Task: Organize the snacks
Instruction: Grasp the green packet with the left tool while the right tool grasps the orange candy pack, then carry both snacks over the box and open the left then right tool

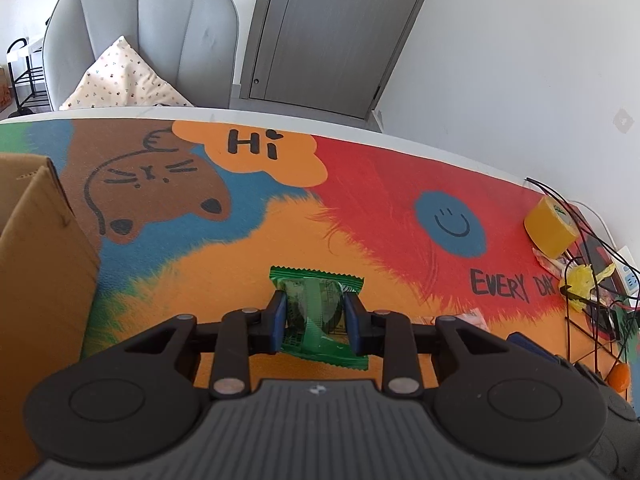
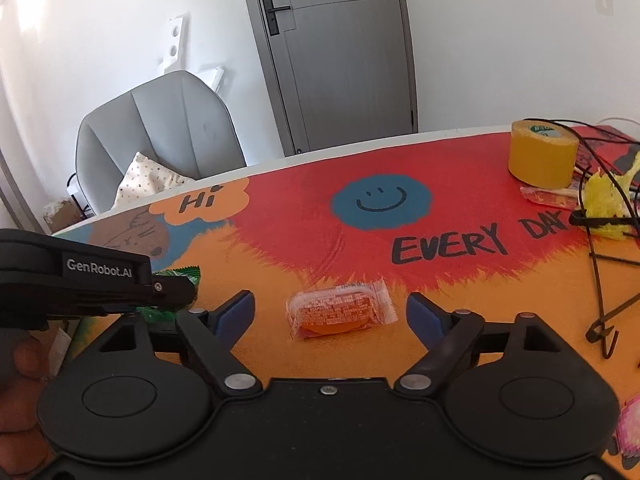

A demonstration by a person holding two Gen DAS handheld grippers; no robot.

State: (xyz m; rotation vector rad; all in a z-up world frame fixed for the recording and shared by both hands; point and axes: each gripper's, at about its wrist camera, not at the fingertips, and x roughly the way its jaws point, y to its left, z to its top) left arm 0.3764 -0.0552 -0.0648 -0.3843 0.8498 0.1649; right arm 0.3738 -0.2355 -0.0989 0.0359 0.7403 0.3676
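- A cardboard box (image 1: 36, 264) stands at the far left edge of the colourful mat (image 1: 224, 256)
- The left gripper (image 1: 315, 322) pinches a green snack packet (image 1: 316, 312) across its middle, blue pads (image 1: 280, 320) pressing in on both sides; the packet lies near the mat's near edge, right of the box
- The right gripper (image 2: 331, 314) is spread wide, an orange snack packet (image 2: 340, 312) lying flat on the mat between its pads (image 2: 236, 314) and touching neither (clear gaps on both sides)
- A yellow tape roll (image 2: 542, 152) sits far right, black cables (image 2: 600, 248) tangled beside it
- A grey chair (image 1: 140, 32) with a spotted cushion (image 1: 124, 80) stands beyond the table's far edge
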